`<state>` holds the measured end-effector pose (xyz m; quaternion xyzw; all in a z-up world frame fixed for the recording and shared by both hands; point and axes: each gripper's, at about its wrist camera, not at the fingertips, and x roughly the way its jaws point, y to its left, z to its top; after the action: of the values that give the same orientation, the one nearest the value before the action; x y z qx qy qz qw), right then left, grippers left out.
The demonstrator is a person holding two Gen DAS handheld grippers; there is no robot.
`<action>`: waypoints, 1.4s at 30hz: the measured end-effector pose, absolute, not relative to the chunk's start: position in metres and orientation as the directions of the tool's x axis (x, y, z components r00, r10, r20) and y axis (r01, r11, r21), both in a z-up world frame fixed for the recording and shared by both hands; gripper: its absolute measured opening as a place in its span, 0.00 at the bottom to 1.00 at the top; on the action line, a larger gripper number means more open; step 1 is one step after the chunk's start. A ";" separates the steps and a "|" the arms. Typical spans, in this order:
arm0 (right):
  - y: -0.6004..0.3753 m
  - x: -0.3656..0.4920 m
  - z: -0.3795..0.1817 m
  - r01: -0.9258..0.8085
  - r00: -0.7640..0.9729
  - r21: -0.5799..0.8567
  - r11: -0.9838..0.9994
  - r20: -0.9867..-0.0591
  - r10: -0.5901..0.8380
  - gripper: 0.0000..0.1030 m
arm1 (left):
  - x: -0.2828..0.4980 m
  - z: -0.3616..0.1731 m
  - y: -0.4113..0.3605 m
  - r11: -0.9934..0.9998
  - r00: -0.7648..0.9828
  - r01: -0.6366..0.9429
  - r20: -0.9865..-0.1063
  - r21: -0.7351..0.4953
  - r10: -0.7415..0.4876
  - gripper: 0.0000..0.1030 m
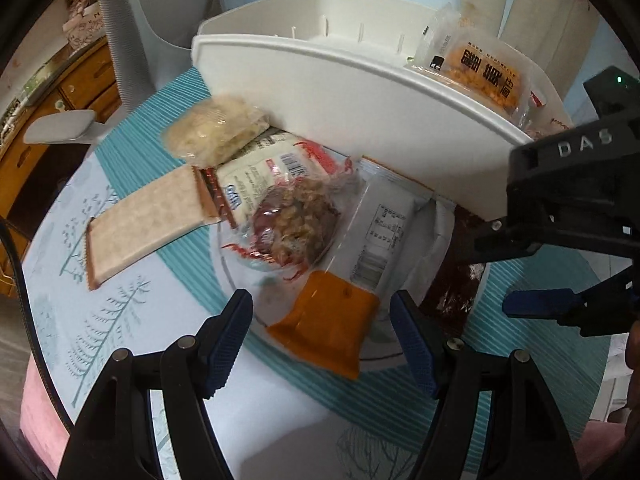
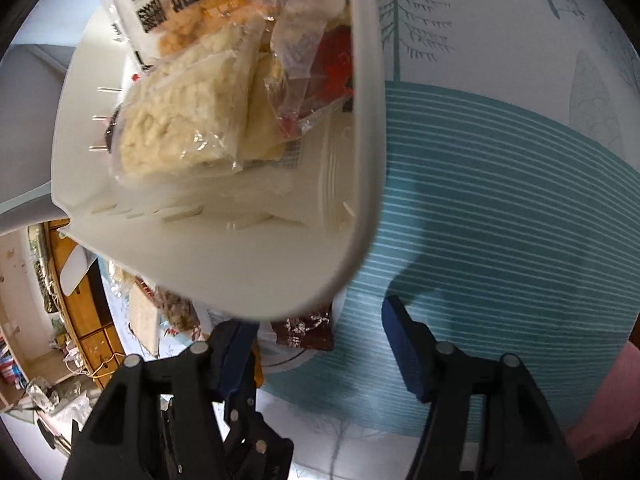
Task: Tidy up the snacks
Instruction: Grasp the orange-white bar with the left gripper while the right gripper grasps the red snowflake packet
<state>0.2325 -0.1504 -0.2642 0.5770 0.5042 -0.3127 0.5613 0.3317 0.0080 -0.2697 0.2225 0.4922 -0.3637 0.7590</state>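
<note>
Hovering low over the counter (image 1: 52,264), the left claw (image 1: 322,332) stood open and empty, its blue pads either side of an orange packet (image 1: 326,326) without touching it. That packet lay on a clear plate (image 1: 236,268) with a red-printed nut bag (image 1: 292,220) and a white label-side pouch (image 1: 380,236). Beyond, a pale cracker bar (image 1: 140,224) and a puffed-rice bag (image 1: 216,128) rested on the teal striped mat (image 1: 532,328). The right claw (image 2: 320,336) was open, holding nothing I could make out; its left pad was hidden under the white basket (image 2: 256,256). Inside the basket sat a rice cake pack (image 2: 180,128) and an orange snack pack (image 1: 480,76), others partly buried.
</note>
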 end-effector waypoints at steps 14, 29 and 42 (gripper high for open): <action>-0.144 0.271 -0.269 0.954 0.157 0.210 0.215 -0.958 0.239 0.56 | 0.348 -0.280 -0.017 0.603 0.218 0.797 -0.914 -0.036 -0.342 0.66; -0.141 0.282 -0.278 0.947 0.168 0.247 0.206 -0.926 0.338 0.31 | 0.333 -0.276 -0.009 0.649 0.234 0.759 -0.911 -0.046 -0.339 0.40; -0.137 0.255 -0.288 0.939 0.195 0.294 0.176 -0.880 0.433 0.11 | 0.305 -0.269 0.023 0.756 0.190 0.644 -0.932 -0.119 -0.309 0.32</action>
<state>0.2553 -0.1374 -0.2877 0.5898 0.5818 -0.2533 0.4994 0.3053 0.0231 -0.2692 0.1516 0.5530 -0.3148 0.7564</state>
